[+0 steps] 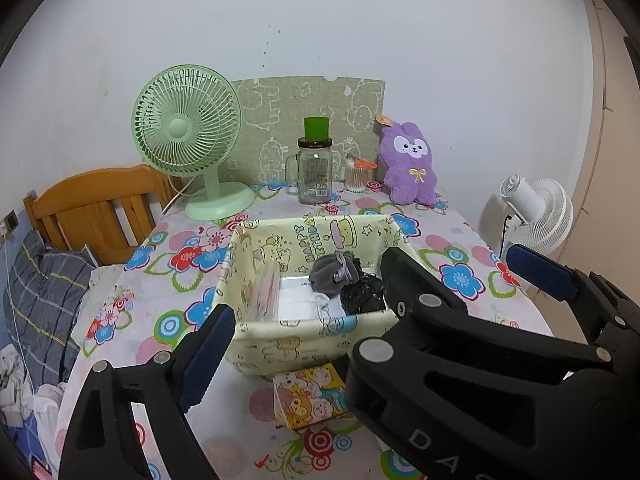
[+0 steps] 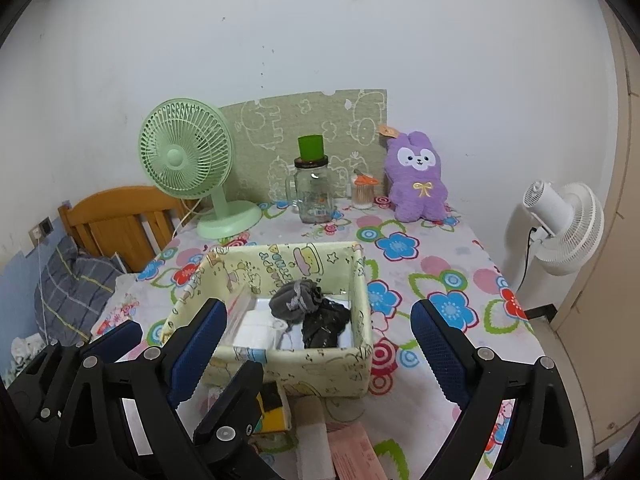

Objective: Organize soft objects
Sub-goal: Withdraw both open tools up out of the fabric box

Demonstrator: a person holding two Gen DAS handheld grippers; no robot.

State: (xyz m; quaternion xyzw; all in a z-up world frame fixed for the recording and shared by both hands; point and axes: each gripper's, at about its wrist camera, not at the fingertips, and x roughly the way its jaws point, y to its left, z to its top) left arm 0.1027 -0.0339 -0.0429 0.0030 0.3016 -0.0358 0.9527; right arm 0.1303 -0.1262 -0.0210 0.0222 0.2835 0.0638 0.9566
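With both my left gripper (image 1: 308, 308) and right gripper (image 2: 320, 332) released and empty before the fabric bin (image 2: 280, 364), where the grey sock bundle (image 2: 294, 300) sits, I risk nudging the bin into the glass jar (image 2: 314, 194).

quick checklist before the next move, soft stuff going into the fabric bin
1. Left tongs open, nothing between them: ok.
2. Right tongs open and empty: ok.
3. Fabric bin upright on the table, top open: ok.
4. Grey sock bundle and black soft item already inside the bin: ok.
5. Purple plush still outside, at the wall behind the bin: not ok.
6. Room left in the bin for the plush: cannot tell.
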